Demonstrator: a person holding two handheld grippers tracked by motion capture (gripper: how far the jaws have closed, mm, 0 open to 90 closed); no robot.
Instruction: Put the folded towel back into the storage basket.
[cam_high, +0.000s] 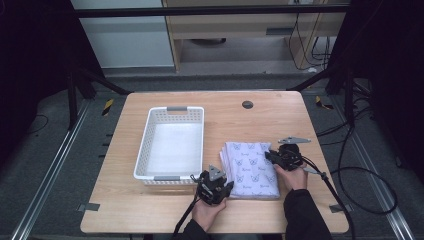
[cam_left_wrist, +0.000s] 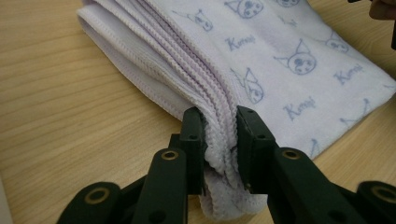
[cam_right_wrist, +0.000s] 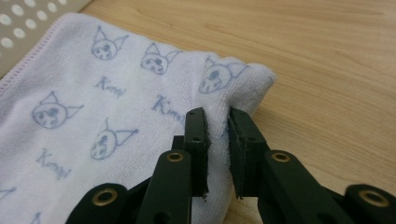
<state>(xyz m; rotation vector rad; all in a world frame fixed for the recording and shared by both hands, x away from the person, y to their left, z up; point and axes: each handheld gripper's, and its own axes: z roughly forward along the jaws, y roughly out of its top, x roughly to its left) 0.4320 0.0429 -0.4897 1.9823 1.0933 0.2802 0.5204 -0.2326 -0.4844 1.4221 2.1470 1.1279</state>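
High view shows a light wooden table (cam_high: 150, 210) with a folded pale lilac towel printed with small cat faces and blue writing (cam_high: 250, 167) lying flat on its right half, near the front edge. Just to the left of the towel stands a white plastic basket with perforated walls and grey handles (cam_high: 145, 145); the two are close together, but I cannot tell if they touch. The left gripper (cam_high: 222, 189) is at the front left corner of the towel, and the person's left hand (cam_high: 206, 210) holds it from below. The right gripper (cam_high: 272, 156) is at the right edge of the towel, toward the far corner, with the right hand (cam_high: 294, 177) behind it and a black cable (cam_high: 340, 200) trailing off over the table edge. In the left gripper view, the two black jaws of the left gripper (cam_left_wrist: 219, 140) are clamped on the stacked, stitched edges of the towel (cam_left_wrist: 280, 70); several folded layers are squeezed between the pads and a little bunch of cloth comes out below them. The table (cam_left_wrist: 56, 93) is bare beside the towel there. In the right gripper view, the right gripper (cam_right_wrist: 218, 140) pinches the rounded corner of the towel (cam_right_wrist: 116, 107); the cloth is pressed thin between the jaws and rises a little around them. A small part of the basket wall (cam_right_wrist: 28, 18) appears at the upper left of this view.
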